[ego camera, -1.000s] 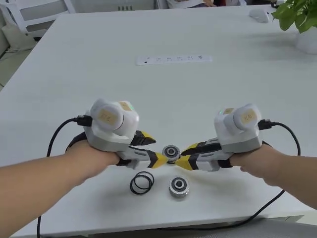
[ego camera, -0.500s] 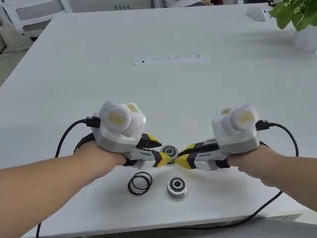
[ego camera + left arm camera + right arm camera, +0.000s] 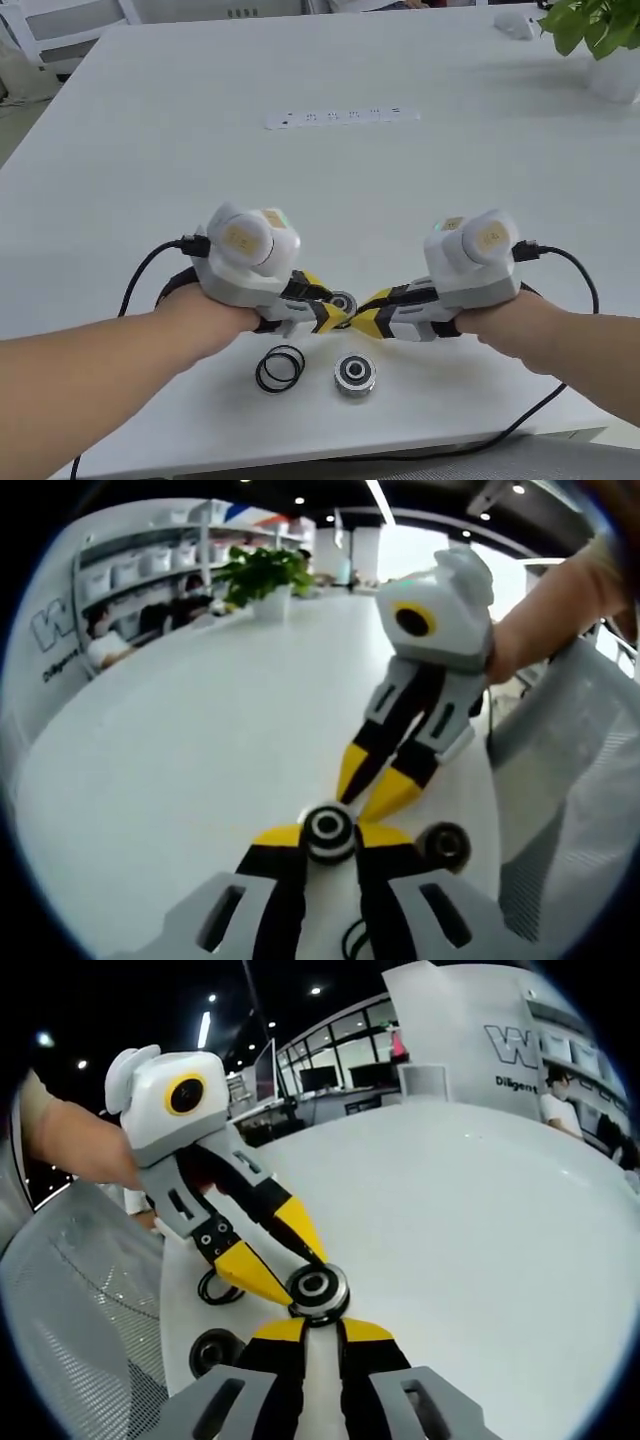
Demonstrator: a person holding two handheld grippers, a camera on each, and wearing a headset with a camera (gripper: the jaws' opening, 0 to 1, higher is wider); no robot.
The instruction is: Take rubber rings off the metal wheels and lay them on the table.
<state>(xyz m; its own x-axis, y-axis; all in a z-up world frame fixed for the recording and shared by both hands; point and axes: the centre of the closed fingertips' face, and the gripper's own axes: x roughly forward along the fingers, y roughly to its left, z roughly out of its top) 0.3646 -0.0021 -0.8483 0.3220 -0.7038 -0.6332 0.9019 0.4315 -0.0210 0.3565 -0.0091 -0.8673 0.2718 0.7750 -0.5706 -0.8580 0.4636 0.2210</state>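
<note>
**Peeling a ring off the wheel held between both grippers**

The small silver metal wheel (image 3: 343, 303), dark at its rim, hangs just above the white table (image 3: 400, 180) in the lower centre of the head view. The left gripper (image 3: 328, 317) is clamped on it. The right gripper (image 3: 363, 322) meets the wheel's edge with its jaws nearly together; whether they pinch rubber I cannot tell. The step likely goes best with a firm left clamp, the right catching only the rubber lip and rolling it off sideways. Two thin black rubber rings (image 3: 281, 368) and a second metal wheel (image 3: 355, 372) lie just below.
</note>
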